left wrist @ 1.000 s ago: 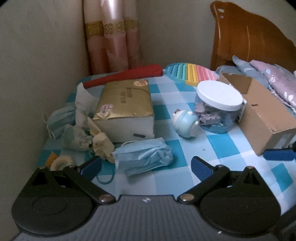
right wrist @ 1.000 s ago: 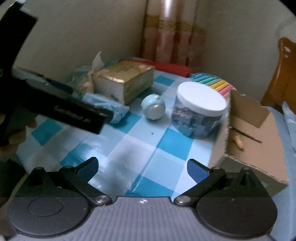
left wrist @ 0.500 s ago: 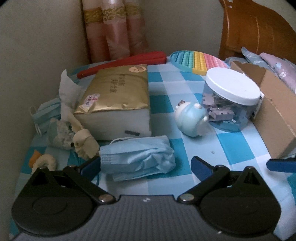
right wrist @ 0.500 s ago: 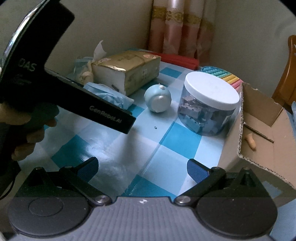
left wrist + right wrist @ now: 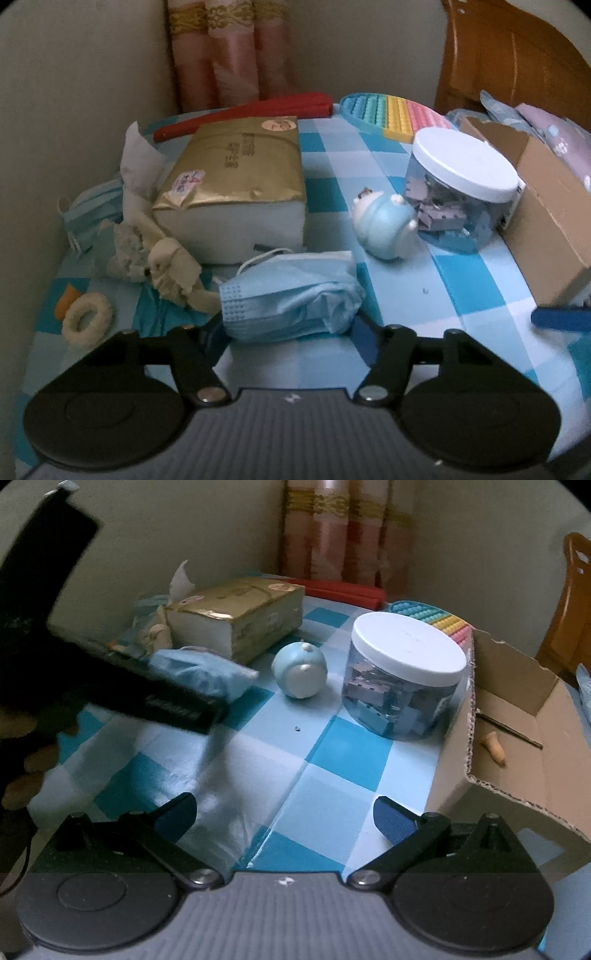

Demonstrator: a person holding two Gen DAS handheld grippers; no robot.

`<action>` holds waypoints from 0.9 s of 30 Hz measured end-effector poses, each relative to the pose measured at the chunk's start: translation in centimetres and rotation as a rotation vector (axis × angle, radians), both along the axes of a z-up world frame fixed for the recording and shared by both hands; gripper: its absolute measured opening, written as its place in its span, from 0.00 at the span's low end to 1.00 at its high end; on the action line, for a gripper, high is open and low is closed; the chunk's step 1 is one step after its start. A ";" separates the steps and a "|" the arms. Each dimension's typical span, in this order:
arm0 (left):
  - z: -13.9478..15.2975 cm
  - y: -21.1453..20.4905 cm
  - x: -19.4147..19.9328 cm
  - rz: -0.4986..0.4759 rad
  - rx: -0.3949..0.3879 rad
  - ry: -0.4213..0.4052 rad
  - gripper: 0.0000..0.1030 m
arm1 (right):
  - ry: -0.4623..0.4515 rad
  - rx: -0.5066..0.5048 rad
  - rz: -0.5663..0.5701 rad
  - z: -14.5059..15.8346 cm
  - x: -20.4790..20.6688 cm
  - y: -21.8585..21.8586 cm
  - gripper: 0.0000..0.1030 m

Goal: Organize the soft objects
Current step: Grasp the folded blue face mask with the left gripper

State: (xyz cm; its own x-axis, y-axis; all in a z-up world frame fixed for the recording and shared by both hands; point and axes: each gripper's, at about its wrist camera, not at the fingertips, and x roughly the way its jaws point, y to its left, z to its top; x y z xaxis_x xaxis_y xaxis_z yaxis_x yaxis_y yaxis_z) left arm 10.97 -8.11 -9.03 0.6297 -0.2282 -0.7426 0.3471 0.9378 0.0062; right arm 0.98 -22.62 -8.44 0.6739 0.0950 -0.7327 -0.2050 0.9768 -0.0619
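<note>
Two jaws of my left gripper (image 5: 291,332) closing round face mask (image 5: 291,295) — thin folds may slip out; right gripper (image 5: 284,816) open, empty.

mask (image 5: 291,295) before tissue pack (image 5: 236,177) | jar (image 5: 461,188) right | box (image 5: 546,221) right of jar

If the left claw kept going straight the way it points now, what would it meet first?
The crumpled blue face mask. It already lies between the closing fingers of the left claw. Beyond it, likely the gold tissue pack, though depth is hard to judge.
</note>
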 end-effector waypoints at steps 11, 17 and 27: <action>0.7 2.6 -2.1 -0.069 0.028 -0.001 0.82 | -0.005 0.005 -0.045 0.3 1.0 0.3 1.00; 0.5 2.1 -1.8 -0.075 0.022 -0.018 0.83 | 0.000 -0.009 -0.054 0.3 1.0 0.2 1.00; -0.1 1.8 -1.2 -0.083 -0.006 0.012 0.75 | -0.008 -0.010 -0.073 0.2 1.7 -0.3 0.99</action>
